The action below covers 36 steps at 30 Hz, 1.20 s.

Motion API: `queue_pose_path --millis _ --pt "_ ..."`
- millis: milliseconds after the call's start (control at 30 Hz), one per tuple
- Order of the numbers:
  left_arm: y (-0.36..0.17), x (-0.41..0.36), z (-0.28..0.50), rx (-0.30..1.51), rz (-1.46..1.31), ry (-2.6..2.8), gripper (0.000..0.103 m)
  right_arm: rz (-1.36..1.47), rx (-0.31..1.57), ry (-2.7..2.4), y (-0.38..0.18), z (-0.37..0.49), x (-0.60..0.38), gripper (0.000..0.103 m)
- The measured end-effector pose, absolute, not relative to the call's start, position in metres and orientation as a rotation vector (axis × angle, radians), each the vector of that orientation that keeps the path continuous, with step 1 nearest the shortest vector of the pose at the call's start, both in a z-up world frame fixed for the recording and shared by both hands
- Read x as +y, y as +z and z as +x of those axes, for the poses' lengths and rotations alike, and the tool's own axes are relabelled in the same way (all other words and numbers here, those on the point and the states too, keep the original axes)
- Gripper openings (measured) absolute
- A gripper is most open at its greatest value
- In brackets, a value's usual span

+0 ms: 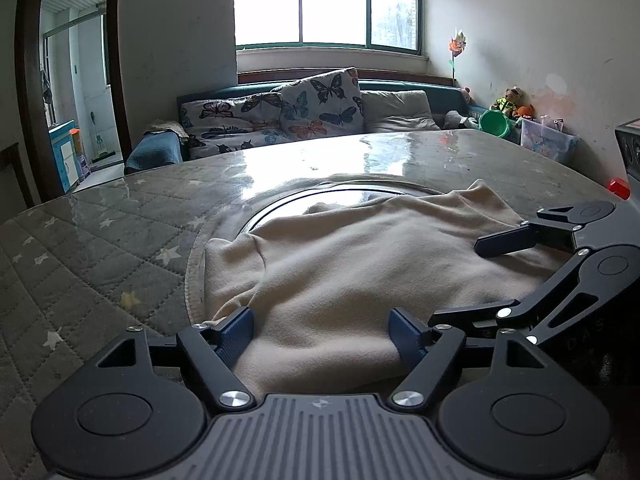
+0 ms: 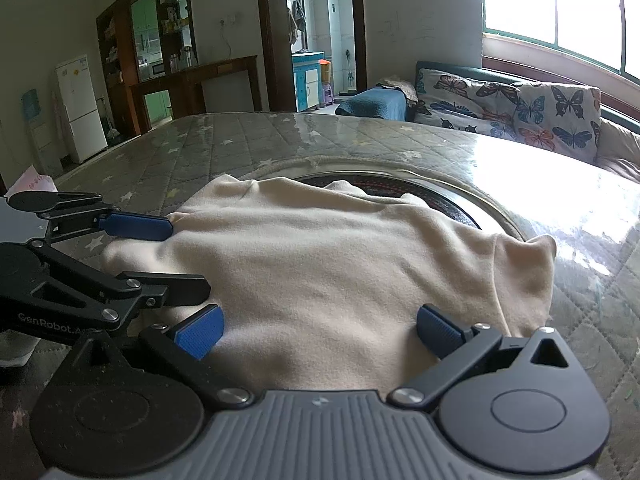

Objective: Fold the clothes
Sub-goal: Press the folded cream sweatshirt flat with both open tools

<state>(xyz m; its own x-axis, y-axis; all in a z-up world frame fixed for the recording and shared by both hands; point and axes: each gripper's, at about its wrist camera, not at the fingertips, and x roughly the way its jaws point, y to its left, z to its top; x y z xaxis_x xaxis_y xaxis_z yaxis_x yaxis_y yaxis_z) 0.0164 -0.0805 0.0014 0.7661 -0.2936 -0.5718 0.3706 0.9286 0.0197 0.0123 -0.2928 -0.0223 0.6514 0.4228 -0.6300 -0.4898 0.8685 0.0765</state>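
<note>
Quilted star-print table (image 1: 100,240), butterfly sofa (image 1: 280,116)

— Where is the light coming from?

— Daylight is pouring through the window (image 1: 326,2), which is blowing out to pure white in both views. It is bouncing off the glossy table (image 1: 280,168) as a broad glare patch.

— And the rest?

— The walls and doorway (image 1: 76,80) are sitting dim by contrast. Soft shadows are gathering in the folds of the cream garment (image 1: 340,264).

— Any distortion?

— The fisheye is bending straight lines, and dark vignetting is closing in at the corners. The near garment in the right wrist view is looking slightly soft.
</note>
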Motion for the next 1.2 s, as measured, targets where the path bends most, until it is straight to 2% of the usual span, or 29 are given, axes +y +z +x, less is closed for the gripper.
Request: queue_pose_path --millis 467,567,633,767,1200 --pt "0.004 -0.082 0.015 0.596 0.148 -0.371 0.079 -0.109 0.692 0.525 -0.019 0.012 -0.293 0.103" --pt "0.012 -0.082 0.015 0.582 0.150 -0.368 0.082 -0.103 0.691 0.531 -0.013 0.012 -0.295 0.103" --pt "0.020 -0.081 0.014 0.549 0.152 -0.348 0.094 -0.090 0.678 0.536 -0.007 0.013 -0.298 0.103" --pt "0.034 -0.072 0.019 0.491 0.117 -0.311 0.103 -0.057 0.659 0.526 0.004 0.021 -0.303 0.103" --pt "0.025 -0.068 0.028 0.520 0.100 -0.288 0.103 -0.066 0.742 0.353 -0.015 0.051 -0.312 0.103"
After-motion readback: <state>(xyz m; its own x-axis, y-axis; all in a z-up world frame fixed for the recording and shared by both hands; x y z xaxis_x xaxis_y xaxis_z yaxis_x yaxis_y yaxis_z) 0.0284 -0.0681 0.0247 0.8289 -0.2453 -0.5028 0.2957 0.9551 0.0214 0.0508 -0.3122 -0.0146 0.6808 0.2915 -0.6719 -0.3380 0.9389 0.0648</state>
